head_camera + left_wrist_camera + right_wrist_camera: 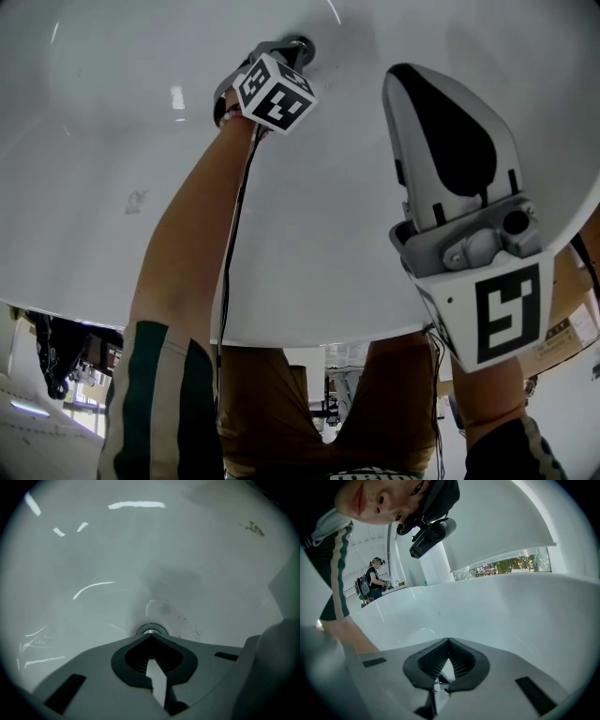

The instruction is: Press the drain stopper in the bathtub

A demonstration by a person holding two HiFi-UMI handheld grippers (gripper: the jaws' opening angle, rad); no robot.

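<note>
The chrome drain stopper (151,630) sits in the floor of the white bathtub (112,141). In the head view the drain stopper (303,44) shows at the top, at the end of my outstretched left arm. My left gripper (150,636) points steeply down, jaws shut with nothing between them, tips right at the stopper's near edge; whether they touch it I cannot tell. The left gripper (291,54) is mostly hidden behind its marker cube (274,92). My right gripper (441,112) hangs high over the tub's right side, shut and empty, far from the drain.
The tub's near rim (281,328) runs across in front of my legs. A cardboard box (574,305) stands outside the tub at right. A dark smudge (136,200) marks the tub's left wall. Another person (374,581) stands far off beyond the tub's far rim.
</note>
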